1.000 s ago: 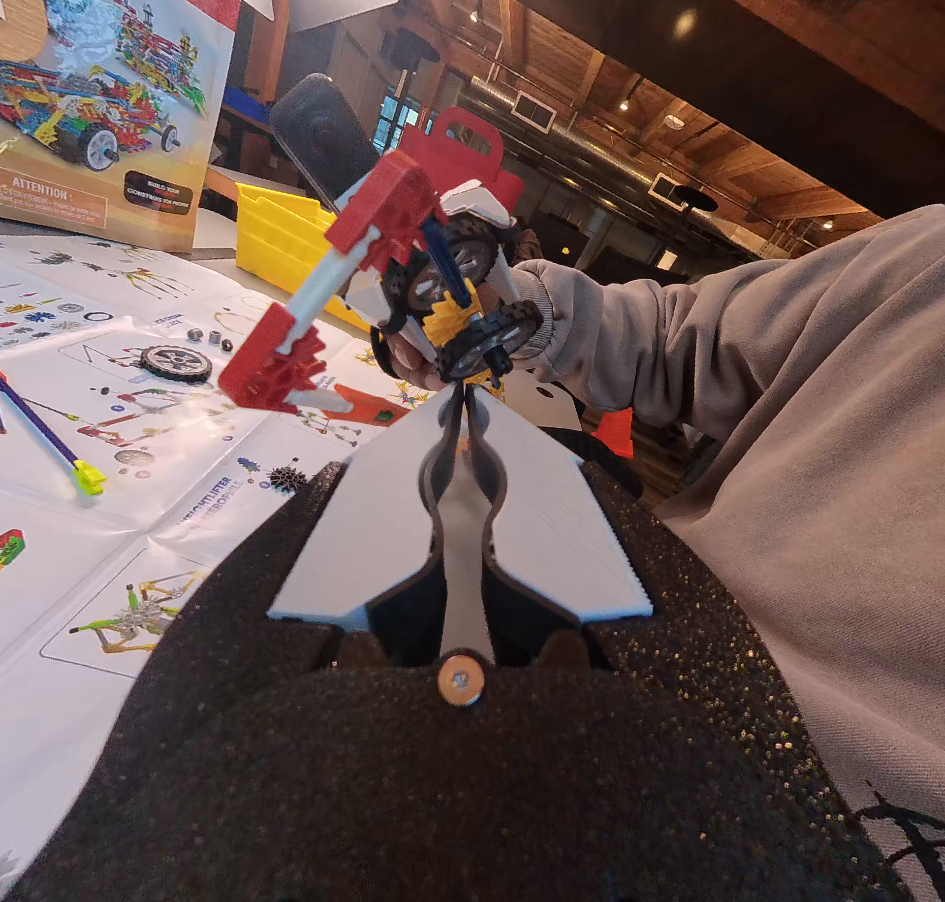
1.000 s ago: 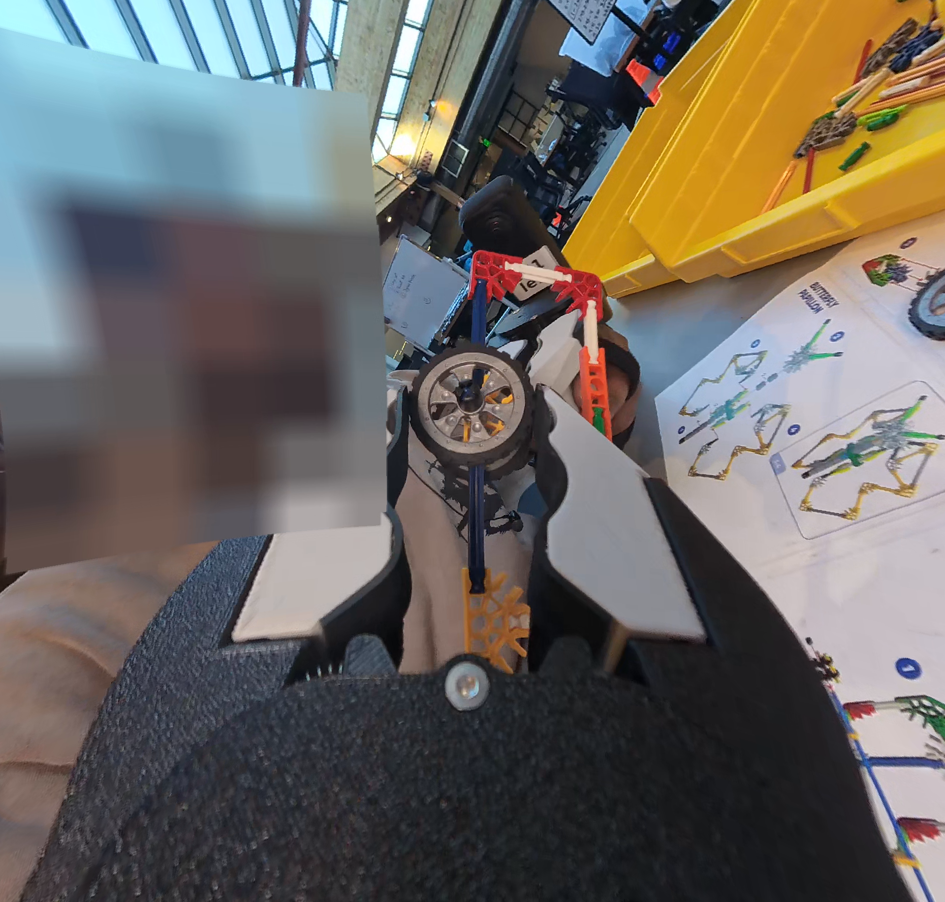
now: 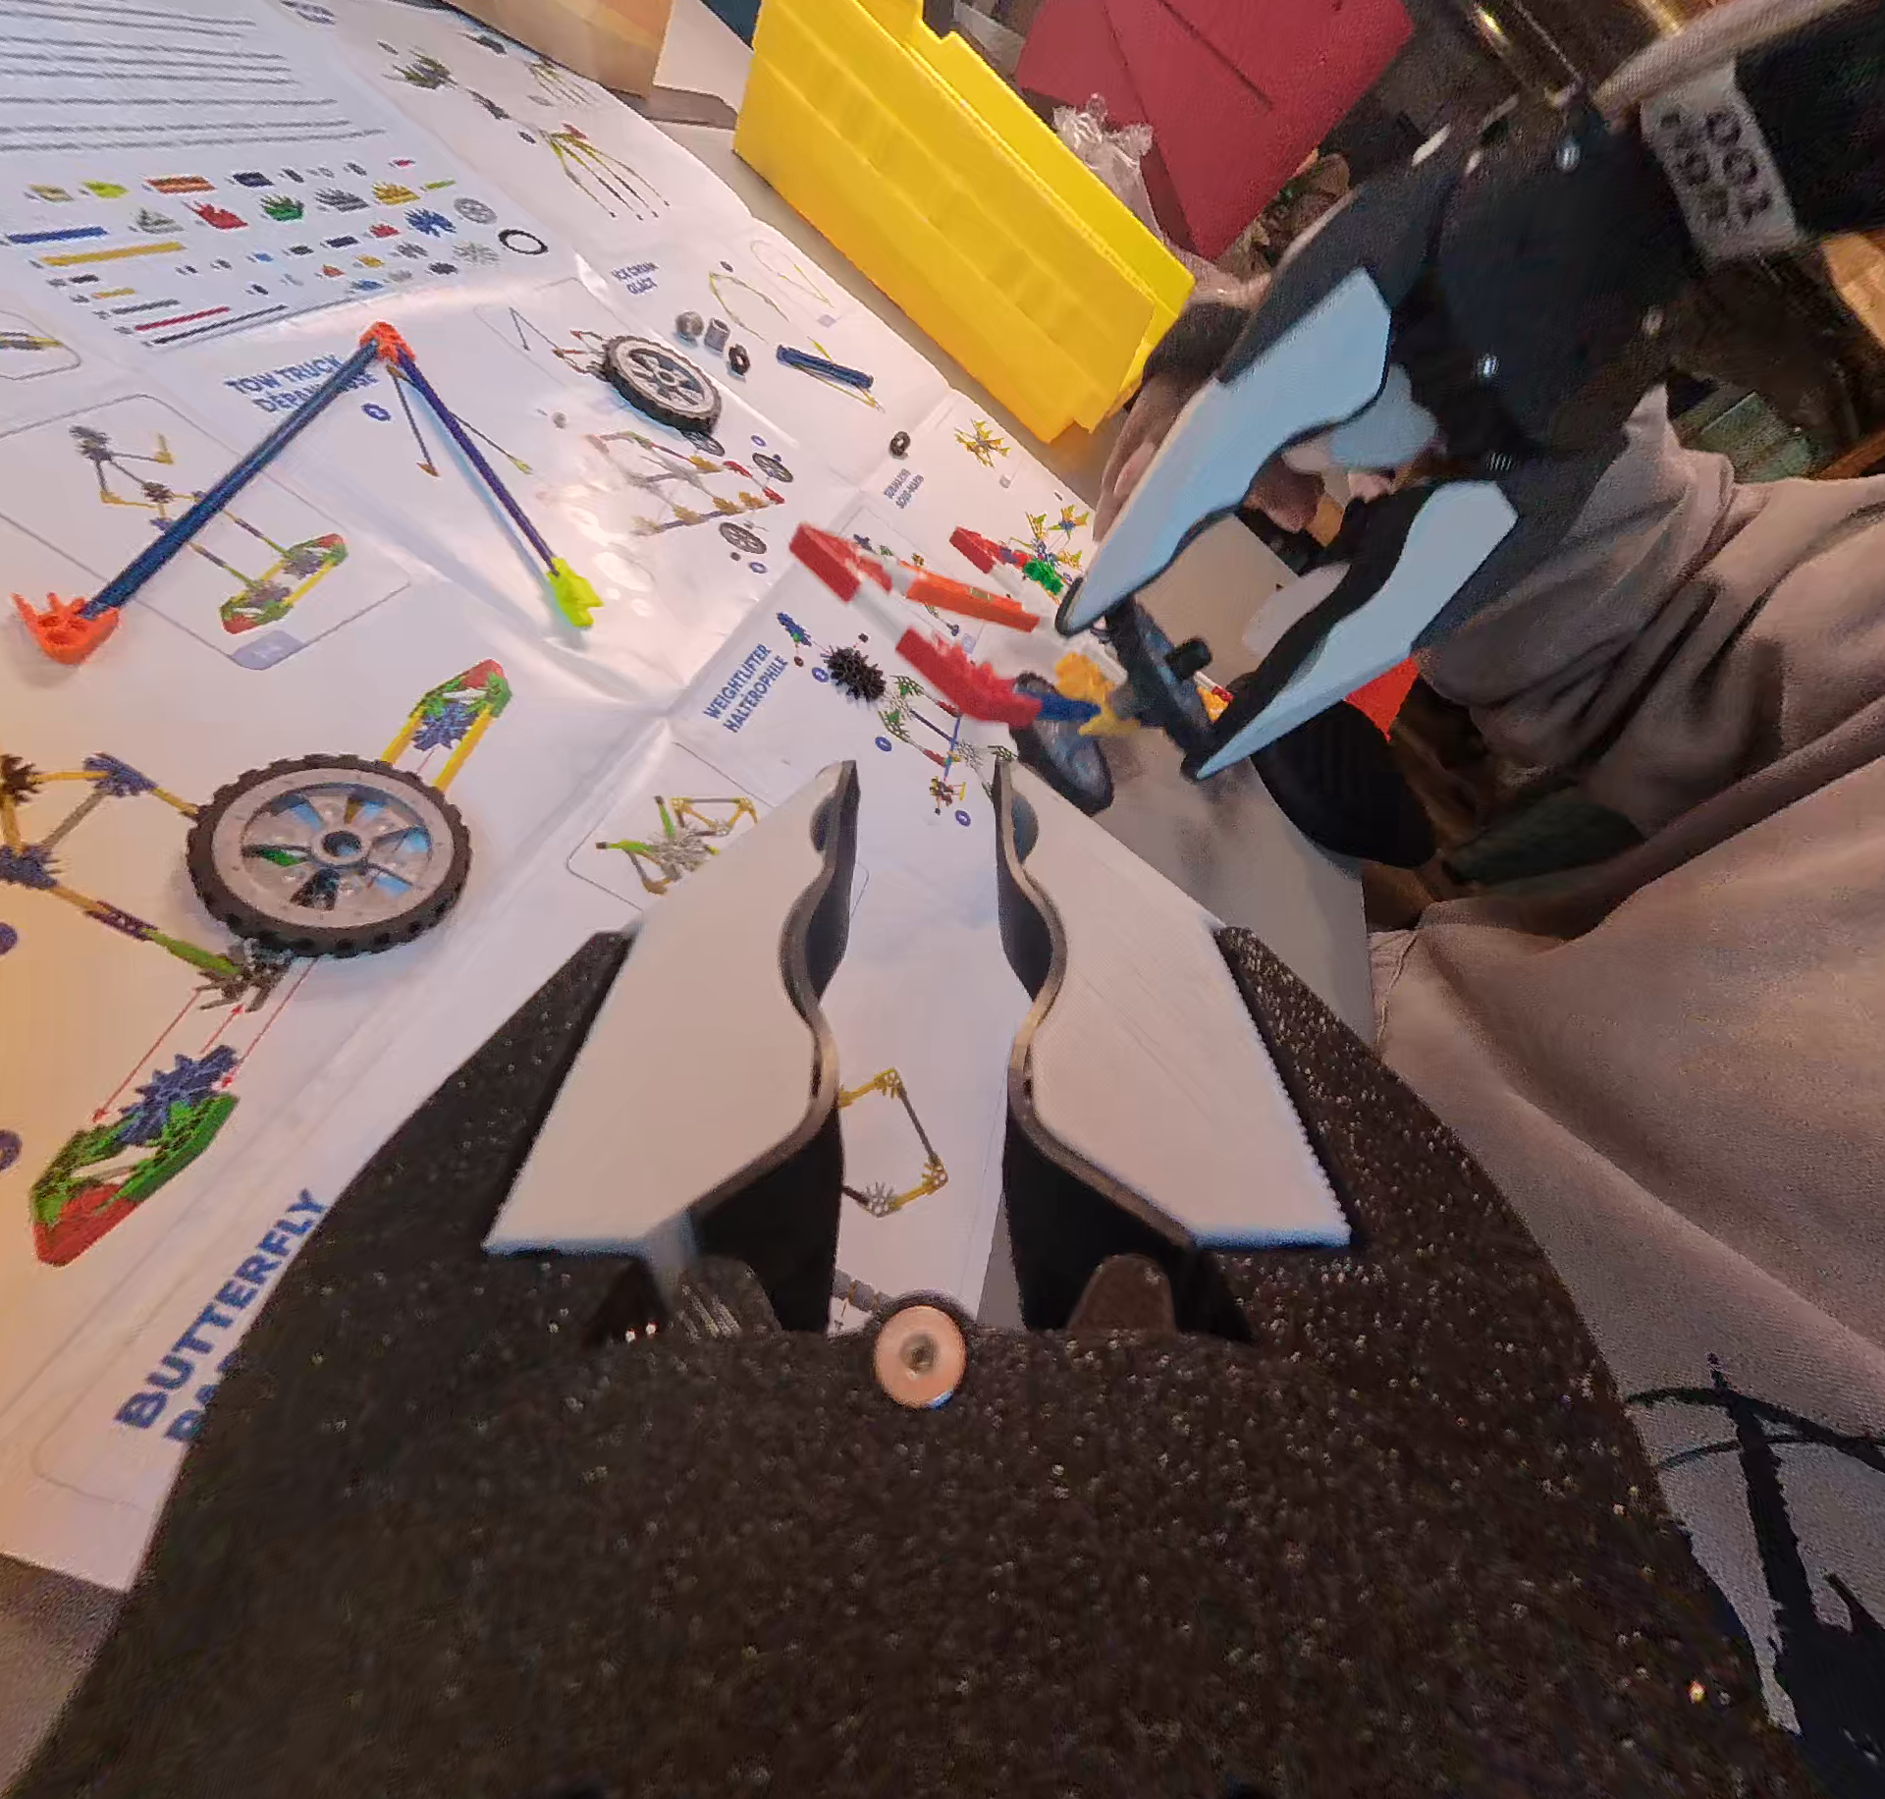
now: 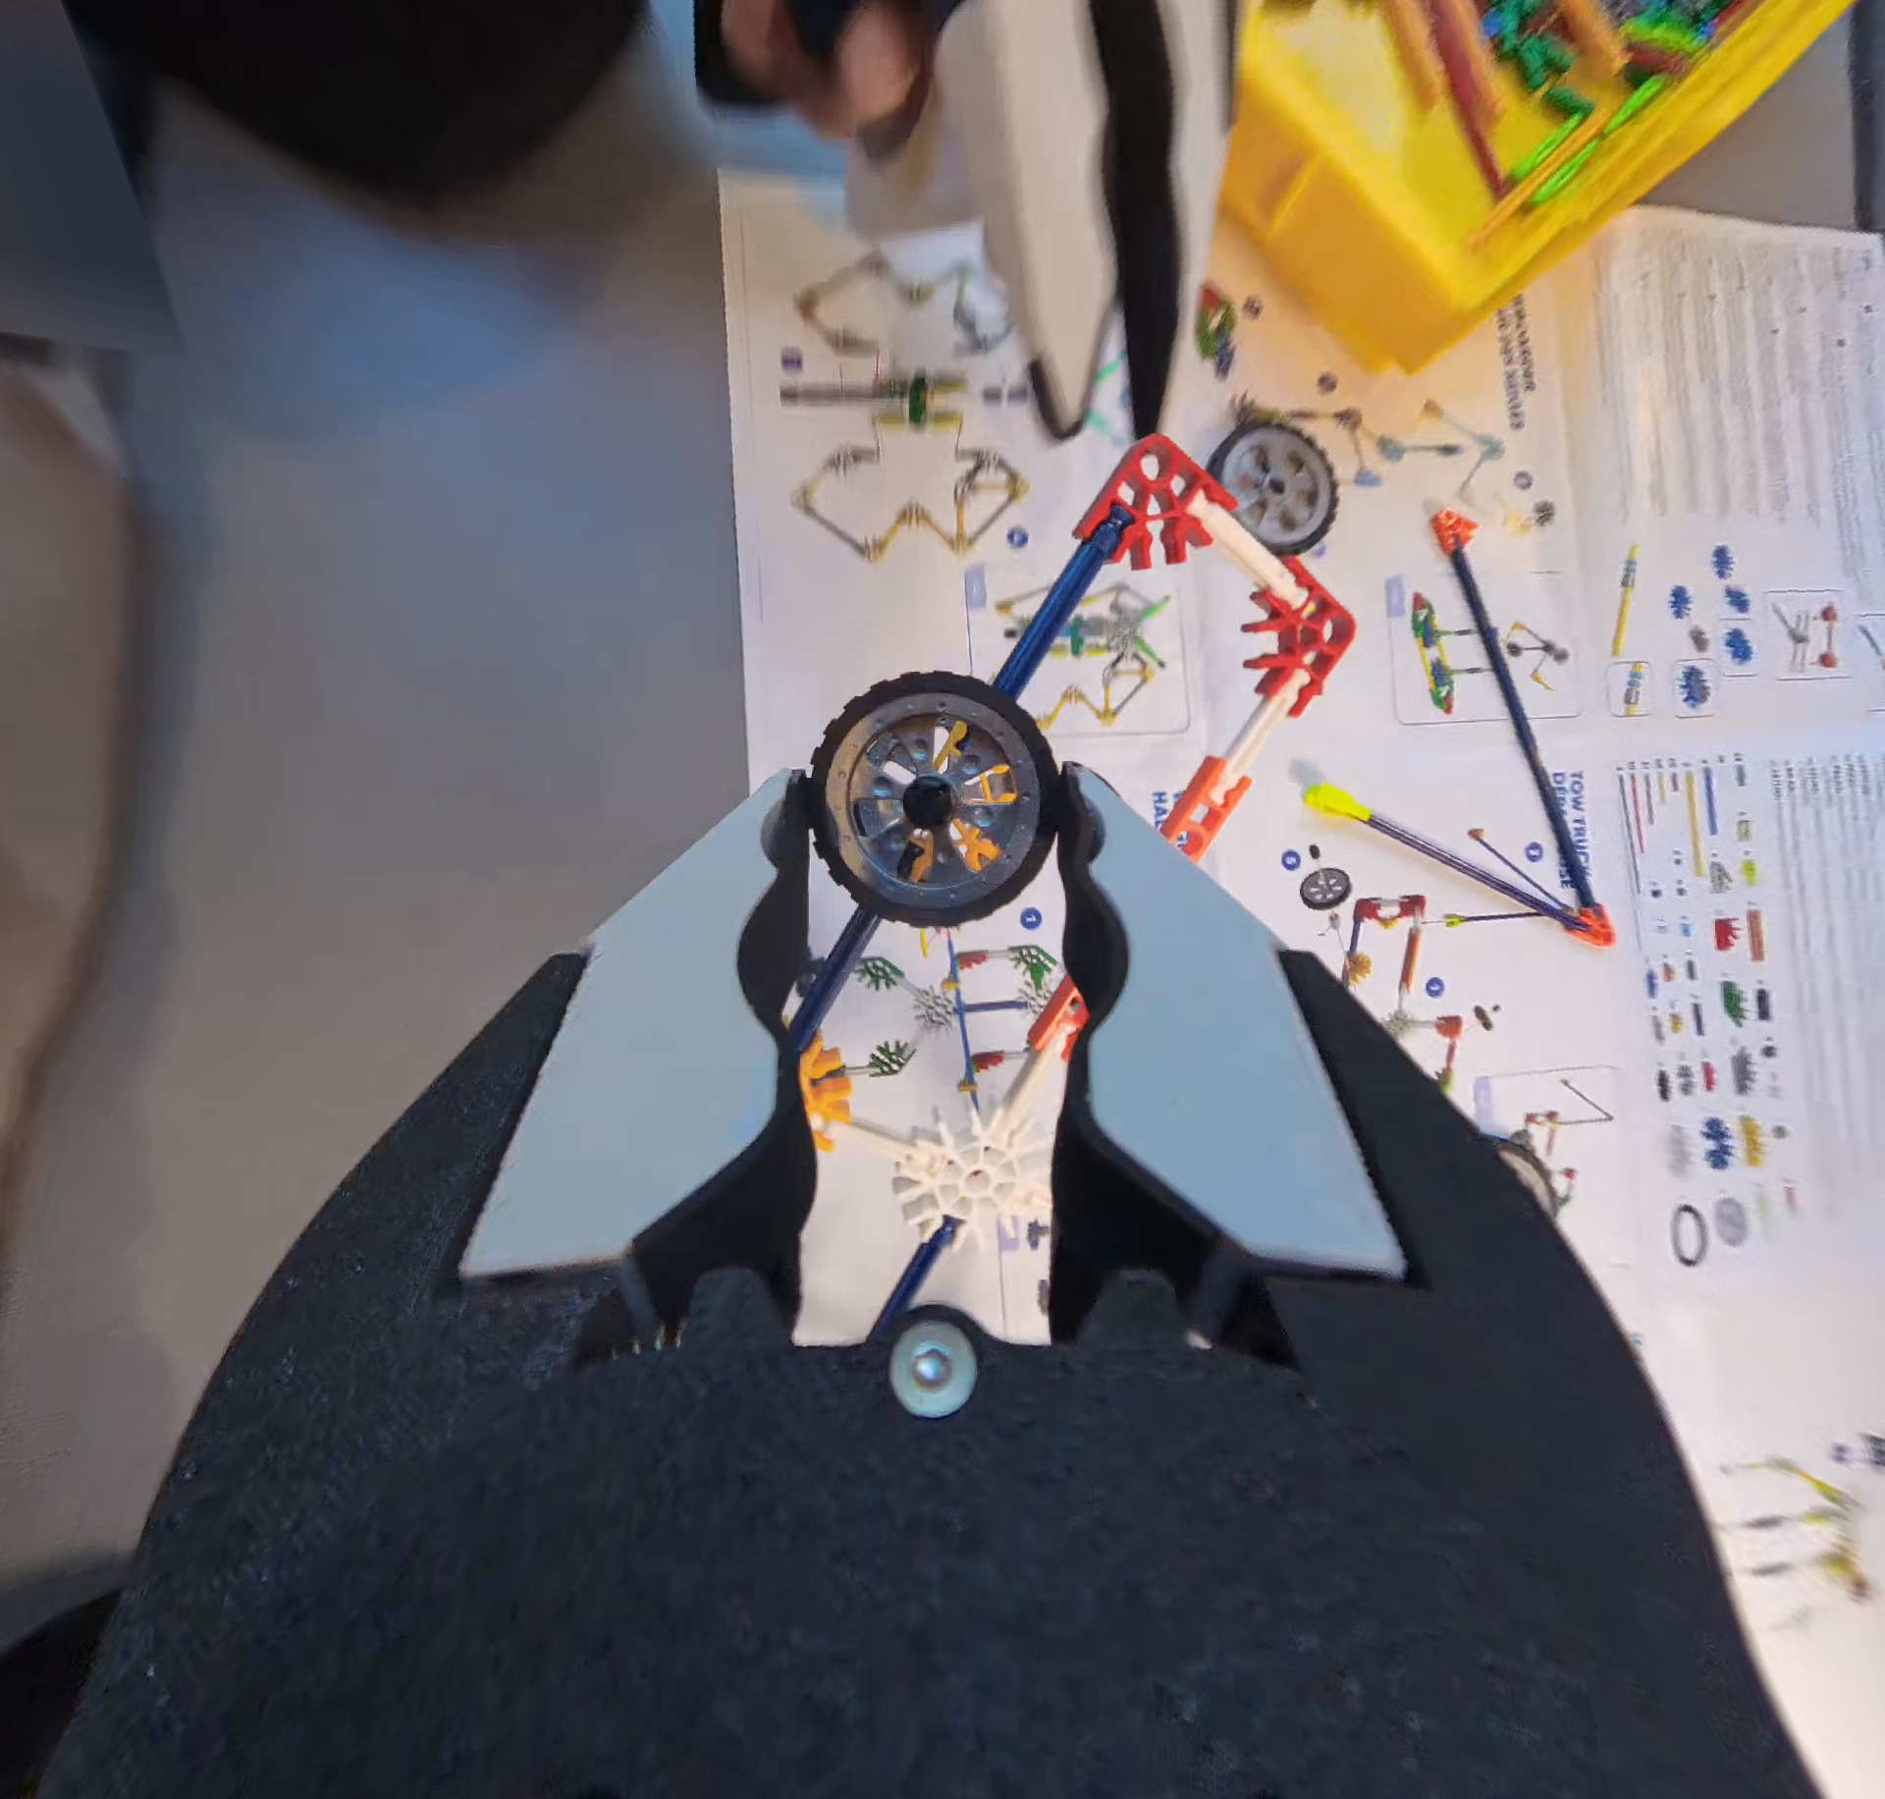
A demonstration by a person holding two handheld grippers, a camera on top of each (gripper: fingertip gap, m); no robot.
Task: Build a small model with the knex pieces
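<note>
The white instruction sheet [image 3: 632,648] covers most of the table, and its near edge runs beside the person's grey sleeve [image 3: 1632,1087]; a bare strip of grey tabletop [image 4: 459,730] lies along that side. At the far side a yellow bin [image 3: 949,209] of rods walls in the sheet. Loose pieces take up the middle: a grey wheel [image 3: 328,852] lying flat, a second wheel [image 3: 661,385] farther off, and a V of two blue rods [image 3: 306,465] joined at an orange connector.

The left gripper [image 3: 923,791] hovers low over the sheet, its jaws parted with nothing between them. The nearest thing is the rod-and-wheel model [image 3: 979,648], just ahead of its tips.

The right gripper [image 4: 933,801] points down at the table, tilted, with its jaws closed on the black tyre of the model's wheel [image 4: 933,801]. From that wheel a blue rod [image 4: 1051,618] runs up to red connectors [image 4: 1163,505] and a white and orange arm, spread above the paper. A white spoked connector [image 4: 969,1179] sits between the jaws, behind the wheel.
</note>
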